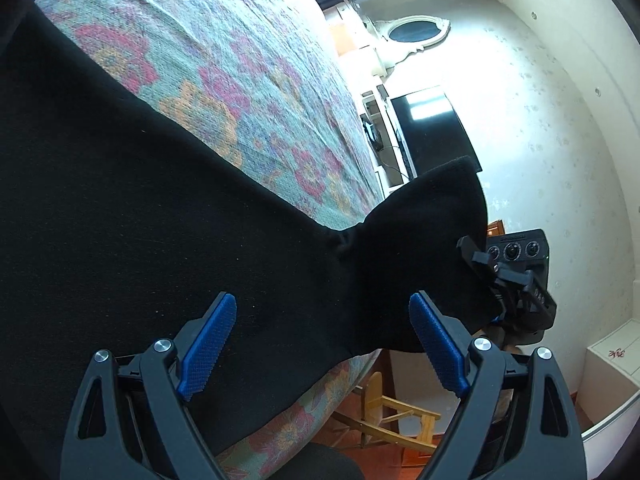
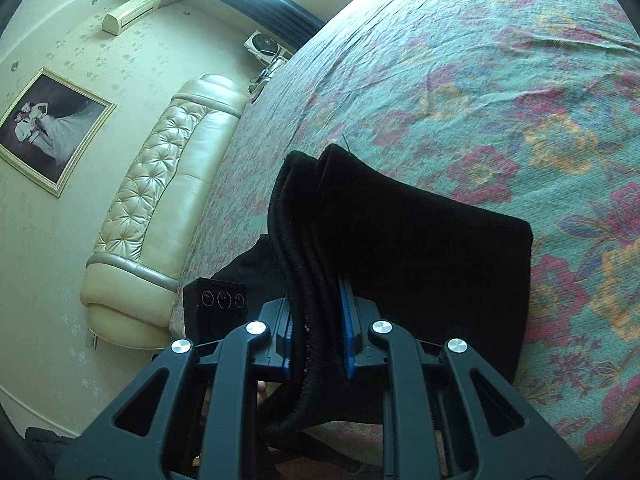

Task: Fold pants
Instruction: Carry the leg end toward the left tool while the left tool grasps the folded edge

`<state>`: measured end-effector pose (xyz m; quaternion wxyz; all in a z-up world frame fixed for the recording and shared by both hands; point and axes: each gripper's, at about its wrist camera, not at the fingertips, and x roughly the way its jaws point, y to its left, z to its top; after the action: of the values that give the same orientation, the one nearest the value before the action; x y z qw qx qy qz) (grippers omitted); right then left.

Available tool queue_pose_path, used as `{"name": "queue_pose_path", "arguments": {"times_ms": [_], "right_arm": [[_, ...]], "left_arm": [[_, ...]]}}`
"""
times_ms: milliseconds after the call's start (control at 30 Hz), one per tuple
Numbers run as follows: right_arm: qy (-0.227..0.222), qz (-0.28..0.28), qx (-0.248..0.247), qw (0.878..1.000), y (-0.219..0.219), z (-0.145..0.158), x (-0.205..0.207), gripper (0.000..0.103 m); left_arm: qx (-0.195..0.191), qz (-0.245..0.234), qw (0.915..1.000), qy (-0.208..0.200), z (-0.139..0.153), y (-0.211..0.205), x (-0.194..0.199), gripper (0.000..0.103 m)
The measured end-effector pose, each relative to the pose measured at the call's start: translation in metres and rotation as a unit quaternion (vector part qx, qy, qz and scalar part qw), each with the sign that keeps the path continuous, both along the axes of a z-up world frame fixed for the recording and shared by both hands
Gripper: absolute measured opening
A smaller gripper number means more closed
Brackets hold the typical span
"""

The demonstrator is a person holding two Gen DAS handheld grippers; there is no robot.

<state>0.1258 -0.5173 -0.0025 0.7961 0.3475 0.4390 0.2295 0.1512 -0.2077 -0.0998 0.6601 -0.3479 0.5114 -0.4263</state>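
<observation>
Black pants point(image 1: 140, 220) lie on a floral bedspread point(image 1: 224, 52). In the left wrist view my left gripper point(image 1: 320, 320) is open, its blue pads point(image 1: 208, 348) spread wide just above the cloth near the bed edge. My right gripper point(image 1: 500, 280) shows there at the right, clamped on a lifted bunch of the pants. In the right wrist view my right gripper point(image 2: 318, 328) is shut on several stacked layers of the pants point(image 2: 420, 248), whose folded part hangs onto the bedspread point(image 2: 480, 80). The other gripper's camera box point(image 2: 218, 304) shows at the left.
A cream padded headboard point(image 2: 160, 200) and a framed picture point(image 2: 48, 128) are beyond the bed. A dark TV point(image 1: 432, 132), an oval mirror point(image 1: 414, 32) and a wooden chair point(image 1: 400, 416) stand past the bed edge. A white box point(image 1: 612, 364) sits at the right.
</observation>
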Motion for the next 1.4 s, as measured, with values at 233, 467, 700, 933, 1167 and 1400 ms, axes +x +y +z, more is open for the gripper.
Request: {"name": "queue_pose_path", "arguments": {"times_ms": [233, 467, 700, 933, 1167, 1400], "right_arm": [[0.025, 0.036, -0.033, 0.999, 0.068, -0.031, 0.015, 0.018], [0.05, 0.061, -0.058, 0.995, 0.119, -0.061, 0.025, 0.018], [0.043, 0.076, -0.119, 0.989, 0.157, -0.071, 0.027, 0.018], [0.018, 0.089, -0.176, 0.98, 0.194, -0.072, 0.032, 0.018], [-0.006, 0.081, -0.22, 0.972, 0.216, -0.075, 0.034, 0.019], [-0.011, 0.078, -0.165, 0.983, 0.21, -0.083, 0.034, 0.05]], "left_arm": [[-0.026, 0.018, 0.9994, 0.016, 0.003, 0.023, 0.012, 0.087], [-0.04, 0.036, 0.9983, 0.024, -0.001, 0.039, 0.016, 0.087], [-0.025, 0.028, 0.999, 0.025, 0.0, 0.04, 0.022, 0.087], [0.014, 0.02, 0.9995, 0.019, -0.001, 0.038, 0.023, 0.087], [0.058, 0.0, 0.9982, 0.014, -0.008, 0.04, 0.024, 0.087], [0.093, -0.008, 0.9956, 0.002, -0.01, 0.032, 0.02, 0.087]]}}
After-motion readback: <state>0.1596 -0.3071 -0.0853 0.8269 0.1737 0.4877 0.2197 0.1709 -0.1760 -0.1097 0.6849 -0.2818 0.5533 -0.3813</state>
